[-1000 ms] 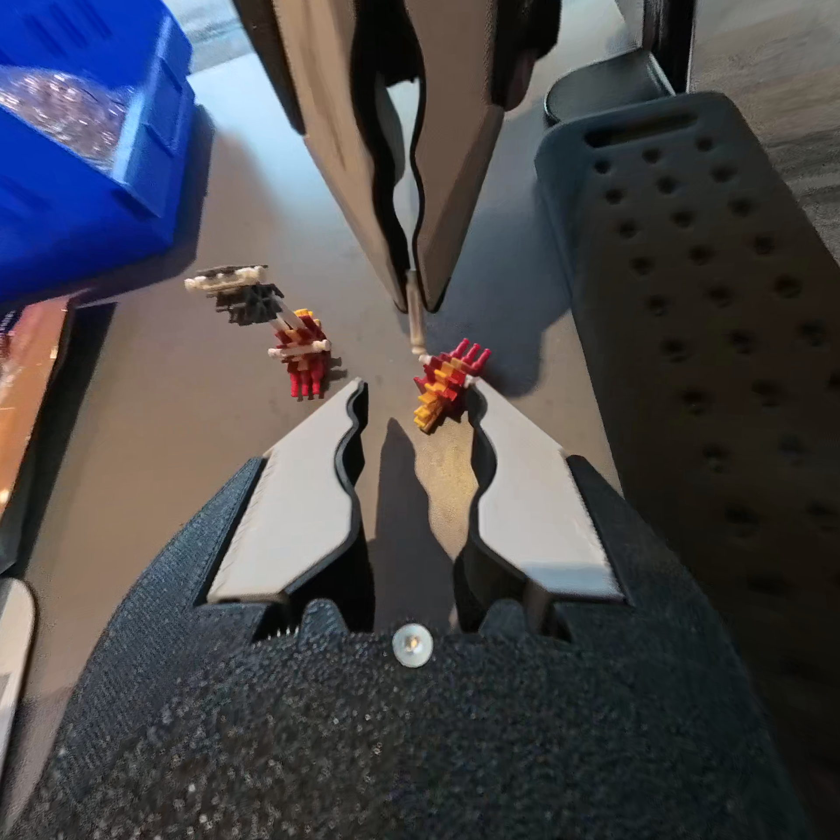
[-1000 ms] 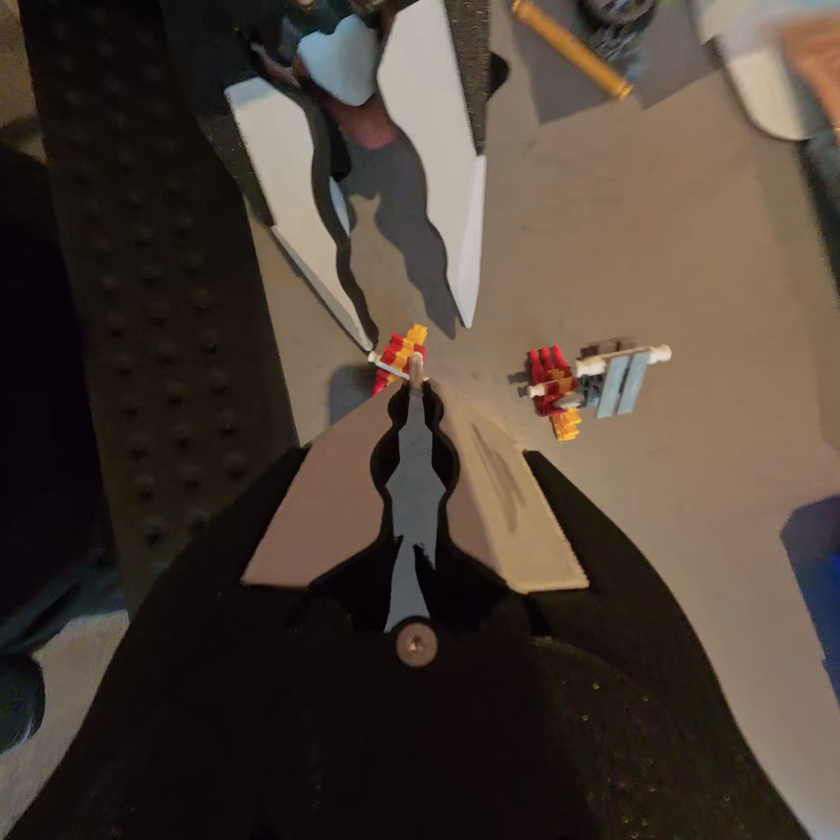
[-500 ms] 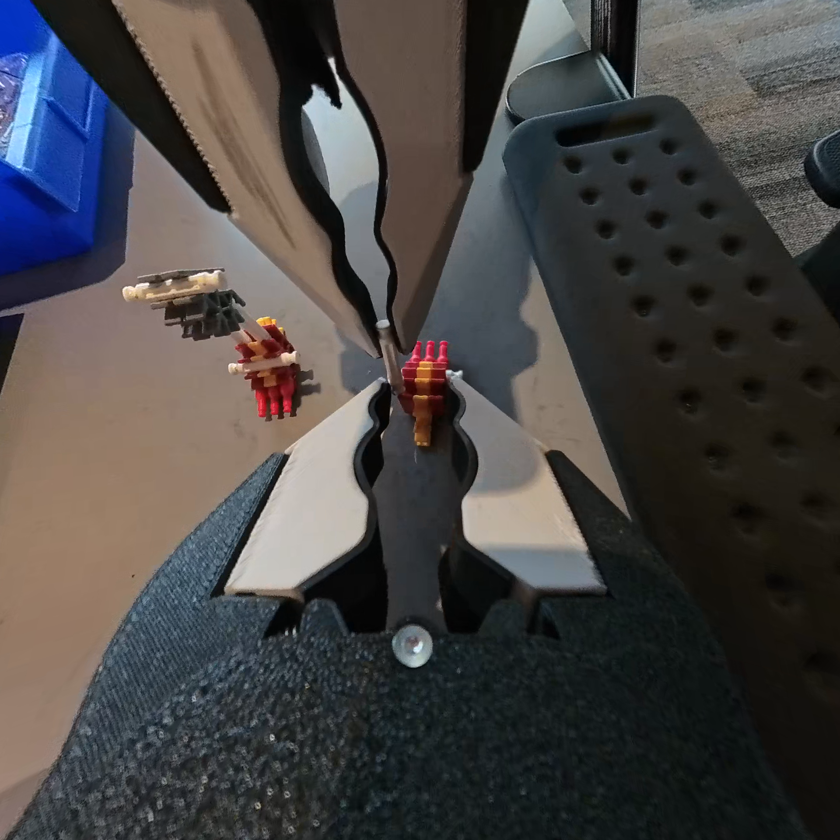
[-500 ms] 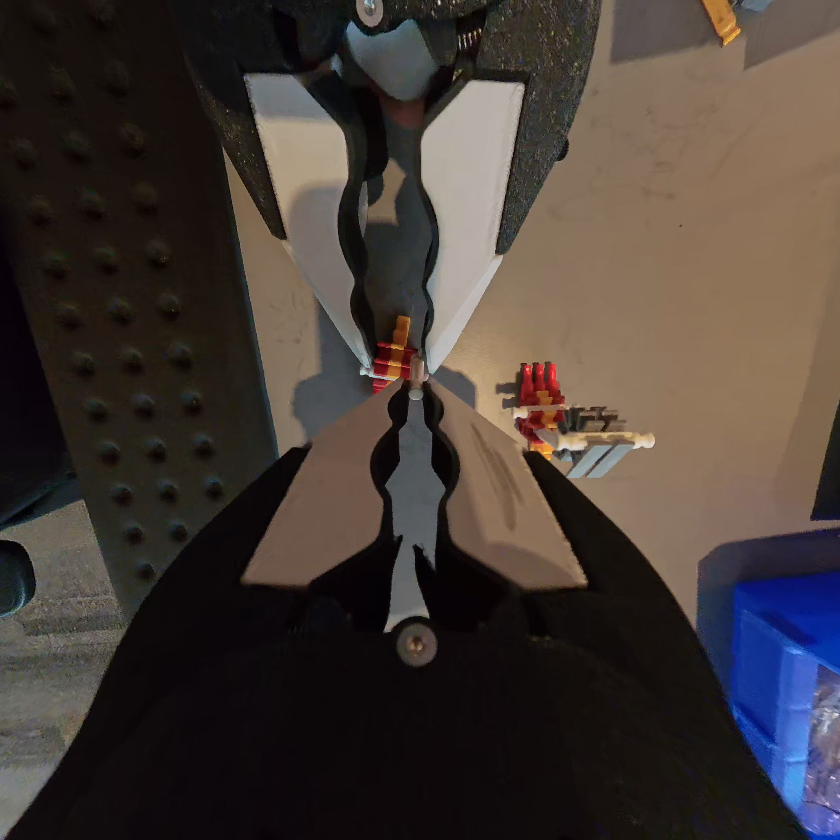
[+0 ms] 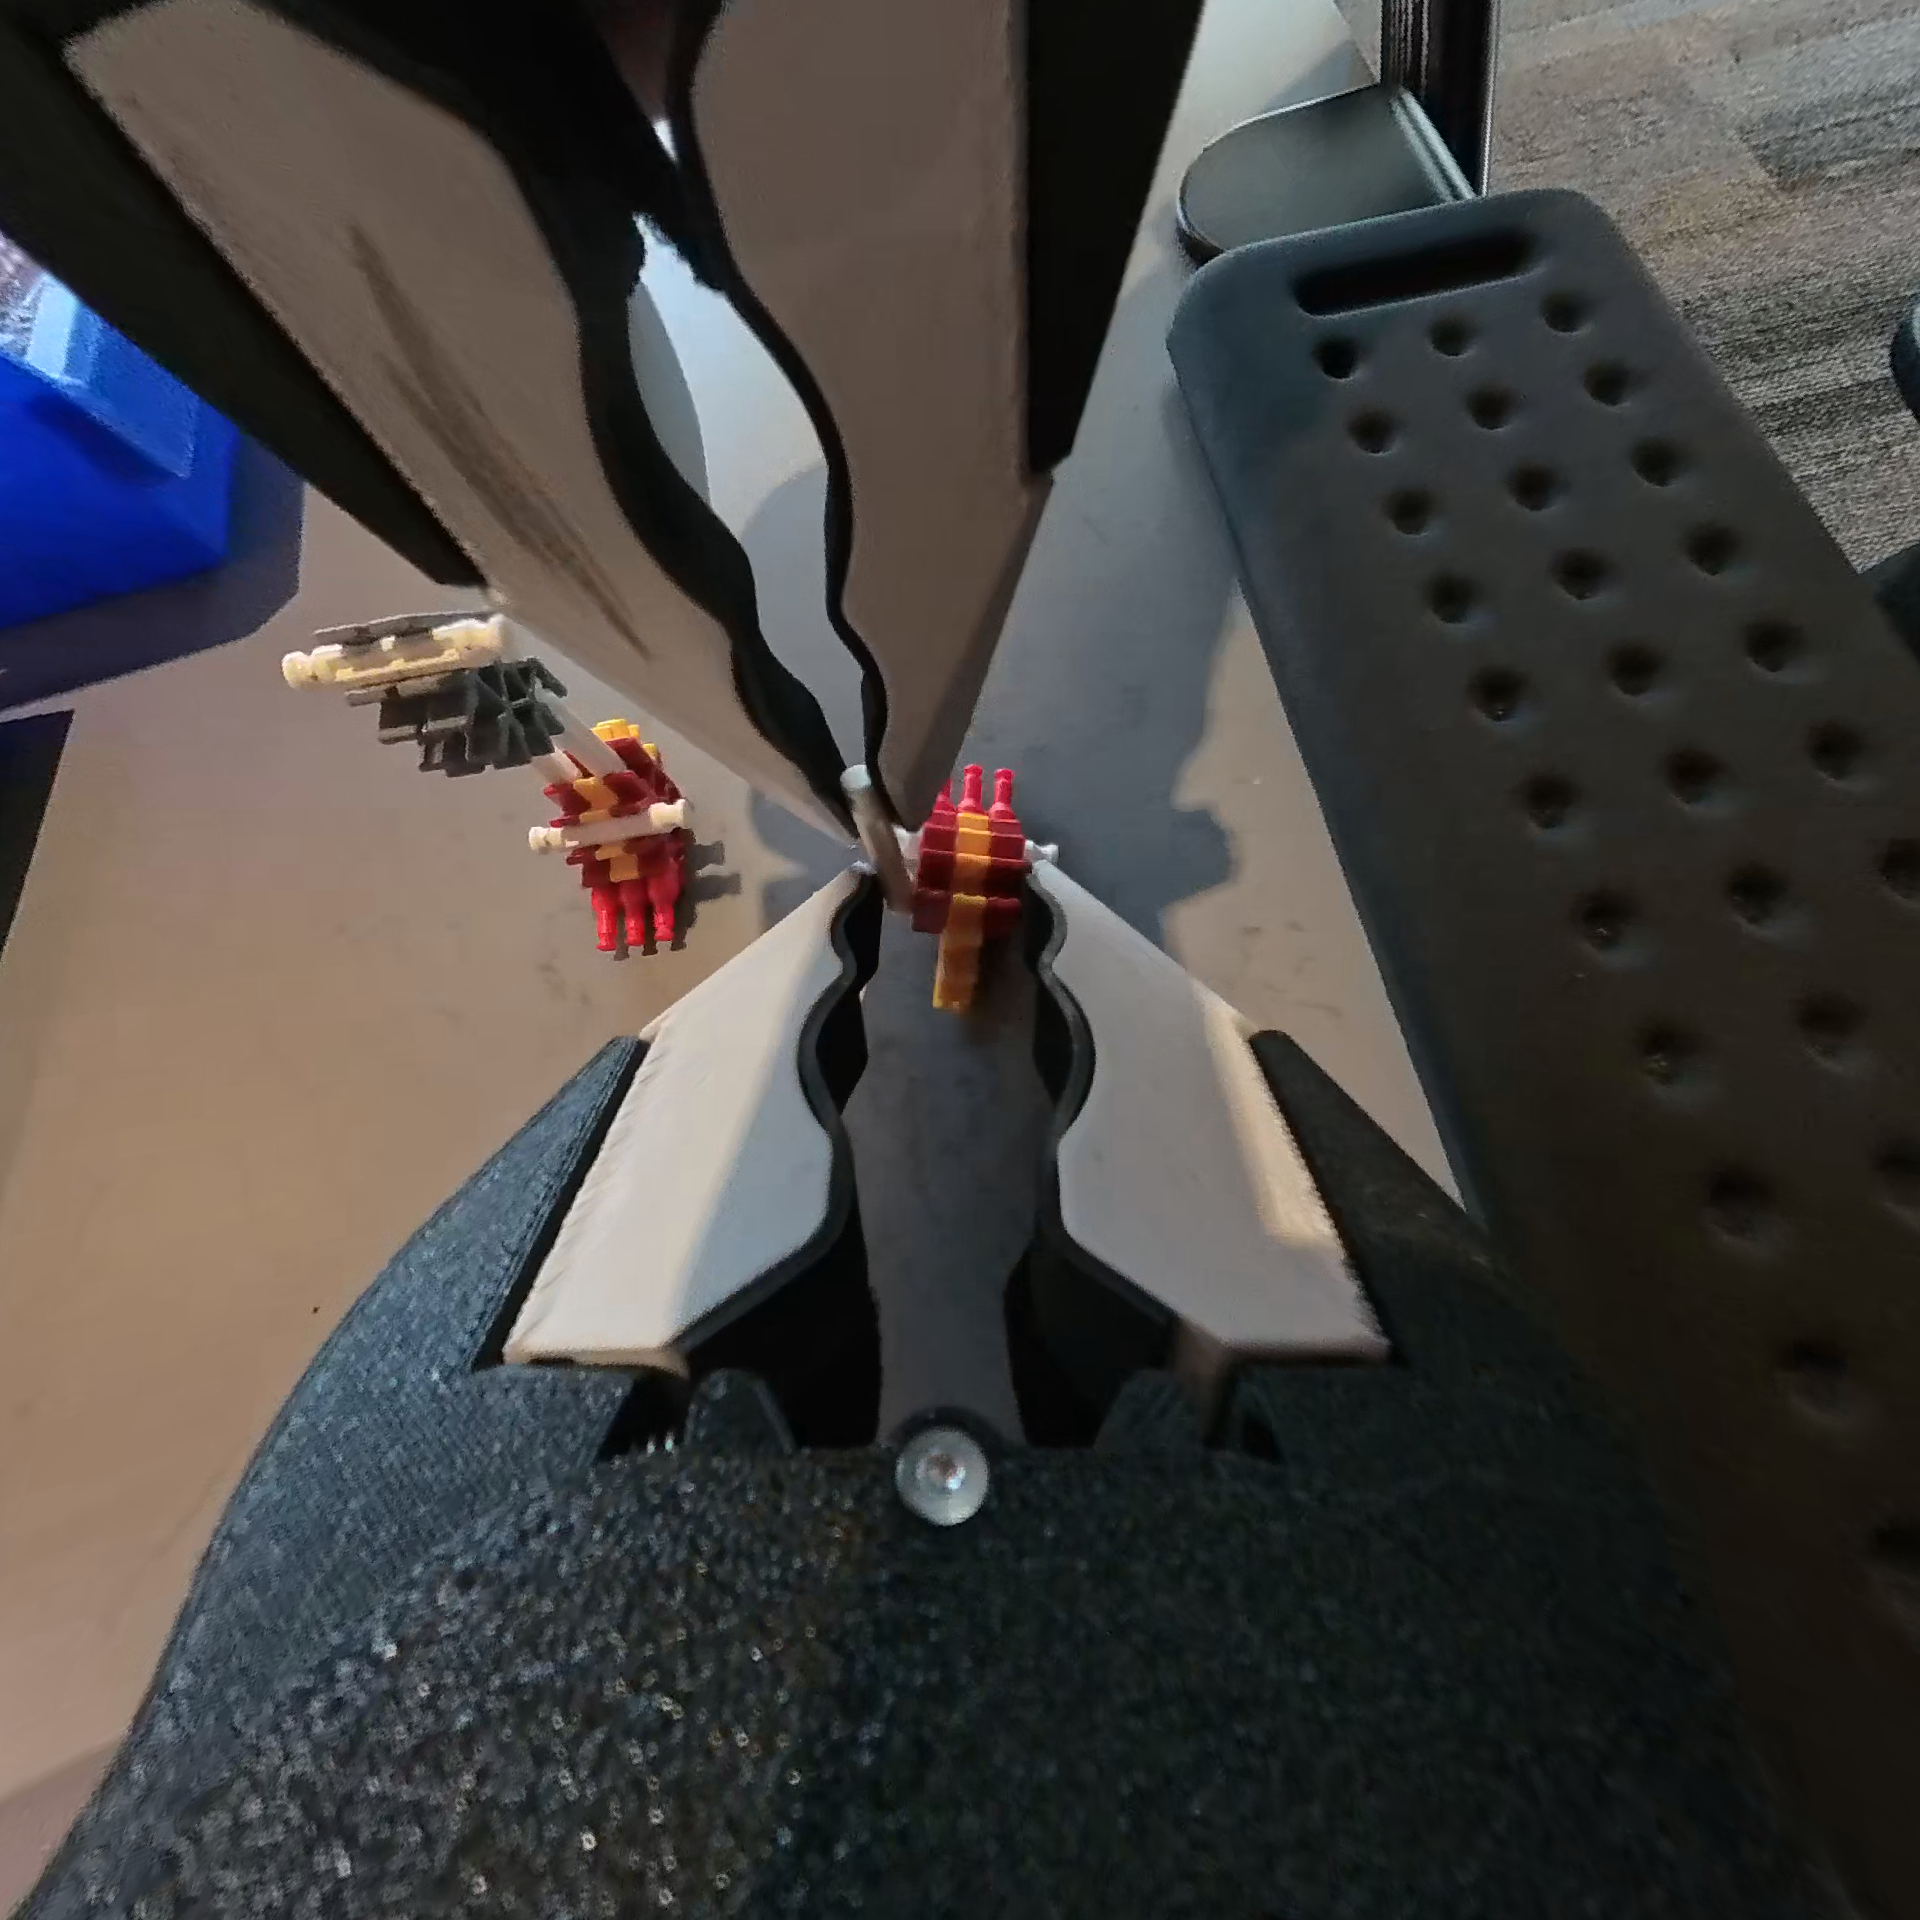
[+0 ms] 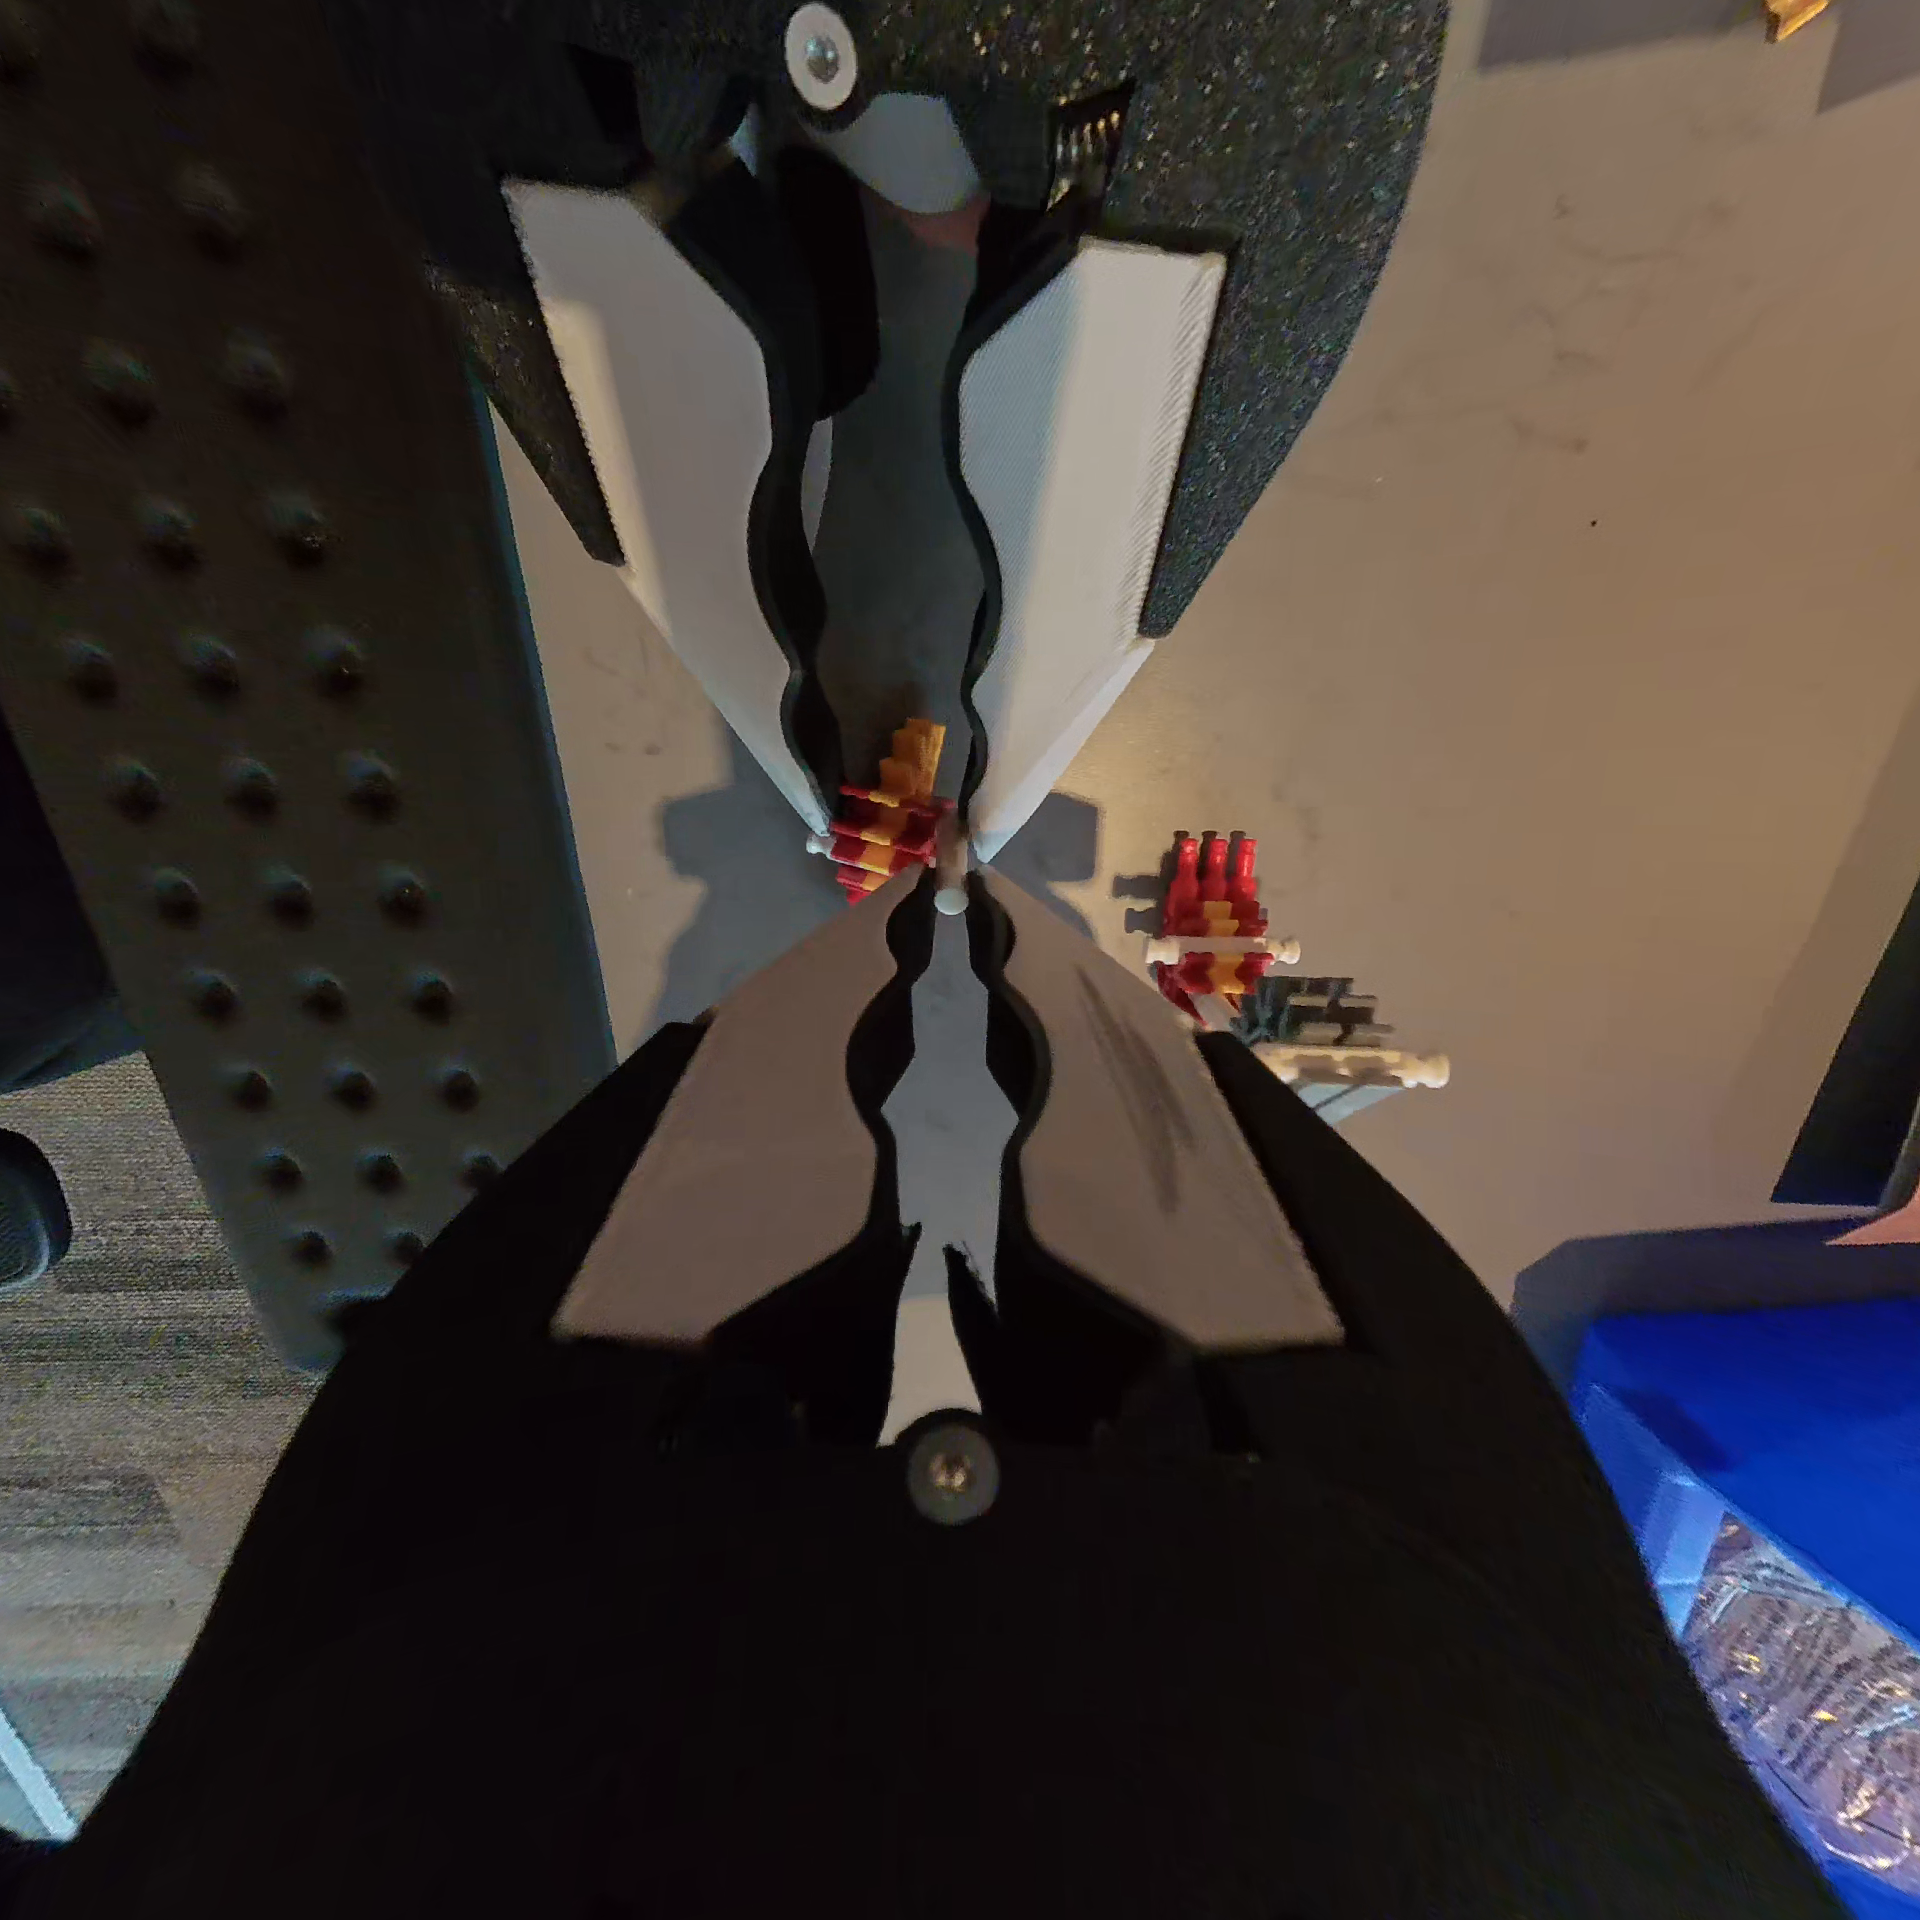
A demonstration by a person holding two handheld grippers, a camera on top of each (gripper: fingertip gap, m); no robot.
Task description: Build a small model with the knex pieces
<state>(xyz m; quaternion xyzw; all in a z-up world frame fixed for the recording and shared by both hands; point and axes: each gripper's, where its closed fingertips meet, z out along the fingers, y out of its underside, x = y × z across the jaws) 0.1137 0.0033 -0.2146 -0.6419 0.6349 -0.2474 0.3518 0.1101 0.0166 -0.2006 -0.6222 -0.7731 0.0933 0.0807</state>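
On the grey worktop (image 5: 260,1039), the left gripper (image 5: 951,883) has its jaws closed around a red-and-yellow brick piece (image 5: 966,883), while the right gripper (image 6: 943,883) pinches a thin grey pin (image 5: 868,831) touching it. A second brick model (image 5: 520,748) lies left, near a blue bin (image 5: 94,499).

Left gripper (image 5: 951,888) and right gripper (image 6: 948,883) tip to tip, facing each other, both with fingers (image 5: 748,1132) nearly closed.

Red-and-yellow brick cluster (image 5: 968,896) sits wedged between the left tongs (image 5: 945,883), yellow tail trailing back; the right tongs (image 6: 948,881) pinch its thin grey rod (image 5: 871,831) tip-to-tip above the tabletop (image 5: 260,1039).
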